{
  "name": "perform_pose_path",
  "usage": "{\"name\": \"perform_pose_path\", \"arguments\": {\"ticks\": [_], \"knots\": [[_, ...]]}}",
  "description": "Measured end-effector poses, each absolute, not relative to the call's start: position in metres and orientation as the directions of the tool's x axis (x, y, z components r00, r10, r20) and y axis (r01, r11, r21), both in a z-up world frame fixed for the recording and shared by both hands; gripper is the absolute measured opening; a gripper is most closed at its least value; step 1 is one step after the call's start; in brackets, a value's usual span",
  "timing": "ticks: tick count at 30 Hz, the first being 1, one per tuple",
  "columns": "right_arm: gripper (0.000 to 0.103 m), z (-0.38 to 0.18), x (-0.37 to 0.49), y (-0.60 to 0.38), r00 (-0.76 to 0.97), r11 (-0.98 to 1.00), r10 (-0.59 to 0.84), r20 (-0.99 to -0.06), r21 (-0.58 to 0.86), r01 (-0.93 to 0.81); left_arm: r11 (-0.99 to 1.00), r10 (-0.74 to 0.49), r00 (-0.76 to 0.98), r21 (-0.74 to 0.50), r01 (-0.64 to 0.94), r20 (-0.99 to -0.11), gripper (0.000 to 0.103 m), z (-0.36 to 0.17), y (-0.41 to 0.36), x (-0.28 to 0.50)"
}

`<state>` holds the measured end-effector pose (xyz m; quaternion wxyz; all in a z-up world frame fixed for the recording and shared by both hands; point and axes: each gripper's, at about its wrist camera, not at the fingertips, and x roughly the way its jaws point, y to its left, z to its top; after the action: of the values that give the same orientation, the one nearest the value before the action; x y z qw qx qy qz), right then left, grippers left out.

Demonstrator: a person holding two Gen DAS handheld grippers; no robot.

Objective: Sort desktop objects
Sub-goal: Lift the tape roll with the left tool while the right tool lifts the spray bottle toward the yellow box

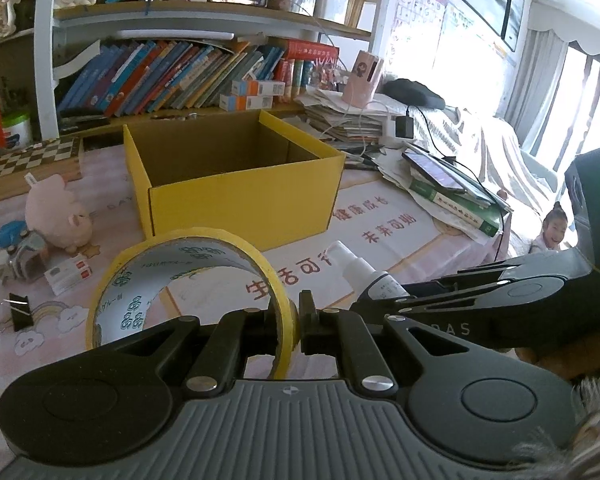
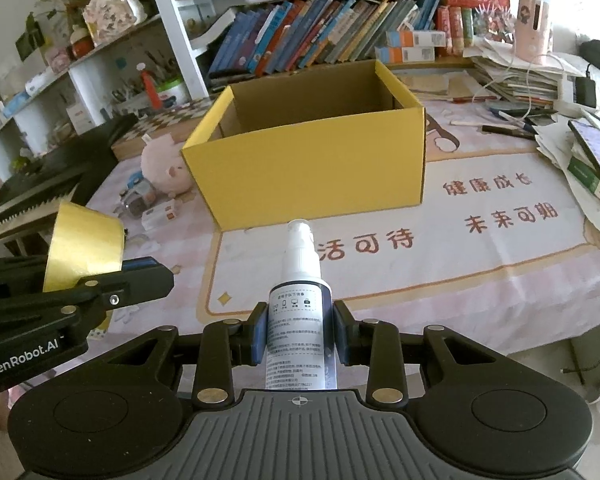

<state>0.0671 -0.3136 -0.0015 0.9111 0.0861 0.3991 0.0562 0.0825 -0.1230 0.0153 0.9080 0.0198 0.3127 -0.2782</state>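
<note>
My left gripper [image 1: 290, 316] is shut on the wall of a yellow tape roll [image 1: 188, 280] and holds it above the desk. The roll also shows at the left of the right wrist view [image 2: 84, 246]. My right gripper [image 2: 300, 332] is shut on a white spray bottle [image 2: 300, 300], nozzle pointing forward; the bottle also shows in the left wrist view [image 1: 360, 272]. An open, empty yellow cardboard box [image 1: 236, 196] stands on the desk ahead of both grippers, and it shows in the right wrist view [image 2: 312, 172].
A pink plush pig [image 1: 56, 216], a blue toy [image 1: 12, 236], a small card box [image 1: 68, 276] and a black binder clip [image 1: 20, 312] lie left of the box. Stacked papers, books and a phone [image 1: 440, 172] fill the right side. Bookshelves stand behind.
</note>
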Motion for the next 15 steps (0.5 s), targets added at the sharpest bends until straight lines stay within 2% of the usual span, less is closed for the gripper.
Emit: {"name": "perform_pose_path", "arguments": {"ticks": [15], "knots": [[0.033, 0.004, 0.107, -0.334, 0.678, 0.969, 0.243, -0.694, 0.212, -0.131, 0.877, -0.443, 0.689, -0.117, 0.466, -0.574, 0.007, 0.021, -0.15, 0.107]]}}
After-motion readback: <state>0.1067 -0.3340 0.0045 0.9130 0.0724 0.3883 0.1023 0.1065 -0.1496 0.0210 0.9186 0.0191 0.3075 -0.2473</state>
